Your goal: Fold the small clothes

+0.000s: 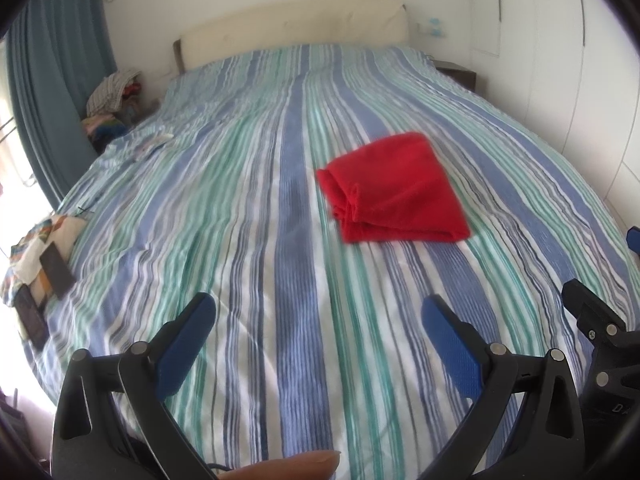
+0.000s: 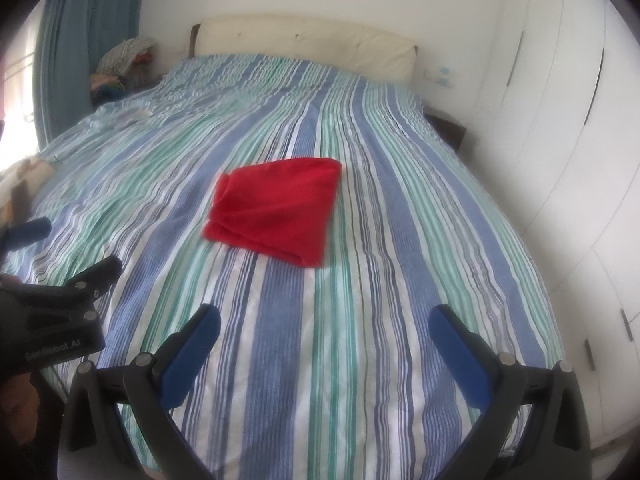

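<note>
1. While both sets of fingers hang spread wide over the bed with nothing between them, the left gripper (image 1: 318, 312) and right gripper (image 2: 324, 322) sit side by side, well short of the cloth
2. Blue pads on the left fingers (image 1: 188, 344) and right fingers (image 2: 460, 360) show no fabric caught on them, and both tools float clear of the sheet (image 1: 248, 200)
3. Ahead of both lies the red cloth (image 2: 276, 210), flat on the striped sheet near the middle of the bed, already doubled into a thick, roughly square bundle with its layered edges facing the left gripper
4. Judging by that shape, the fold looks nearly or wholly done; what remains may be one more fold or setting it aside
5. Risk: closing on only the top layer at the stacked edge (image 1: 344, 212) would peel the bundle open and undo the fold
6. Risk: the sheet is soft and rippled, so a low approach could pinch sheet along with cloth and drag both
7. Risk: the two grippers are close together, so converging on one corner could knock them into each other
8. Farther out, a pile of clothes (image 1: 114, 96) sits beside the headboard (image 1: 296, 28), and both views are blurred, so fine edges are hard to judge
</note>
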The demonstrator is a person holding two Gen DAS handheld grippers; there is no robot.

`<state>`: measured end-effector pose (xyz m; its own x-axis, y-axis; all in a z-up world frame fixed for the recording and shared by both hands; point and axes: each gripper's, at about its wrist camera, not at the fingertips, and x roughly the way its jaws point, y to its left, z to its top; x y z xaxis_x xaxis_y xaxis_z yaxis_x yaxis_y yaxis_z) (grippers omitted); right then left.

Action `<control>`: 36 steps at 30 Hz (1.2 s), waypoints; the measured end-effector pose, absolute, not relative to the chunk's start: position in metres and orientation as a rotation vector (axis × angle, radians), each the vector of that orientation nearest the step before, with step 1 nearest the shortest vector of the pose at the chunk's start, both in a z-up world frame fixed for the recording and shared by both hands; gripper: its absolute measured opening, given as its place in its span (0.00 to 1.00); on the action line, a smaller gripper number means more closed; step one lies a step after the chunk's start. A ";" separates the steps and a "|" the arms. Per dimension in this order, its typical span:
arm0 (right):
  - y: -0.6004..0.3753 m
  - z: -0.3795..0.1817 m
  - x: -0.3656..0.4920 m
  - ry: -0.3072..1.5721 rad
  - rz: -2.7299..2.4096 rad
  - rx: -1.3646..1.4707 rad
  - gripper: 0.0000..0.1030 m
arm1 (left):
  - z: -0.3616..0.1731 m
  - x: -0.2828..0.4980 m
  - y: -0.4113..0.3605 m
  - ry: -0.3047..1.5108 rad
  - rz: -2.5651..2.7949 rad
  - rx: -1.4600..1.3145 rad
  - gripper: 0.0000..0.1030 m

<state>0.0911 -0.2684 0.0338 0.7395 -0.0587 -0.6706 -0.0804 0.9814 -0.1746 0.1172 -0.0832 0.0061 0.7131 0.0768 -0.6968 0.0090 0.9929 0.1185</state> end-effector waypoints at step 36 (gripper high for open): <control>-0.268 0.029 0.094 0.763 0.044 -0.173 0.99 | 0.010 0.114 -0.075 0.766 0.042 0.081 1.00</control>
<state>0.0938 -0.2677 0.0286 0.7228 -0.0226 -0.6907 -0.1024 0.9849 -0.1394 0.1142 -0.0749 0.0096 0.7202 0.0672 -0.6905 -0.0085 0.9961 0.0880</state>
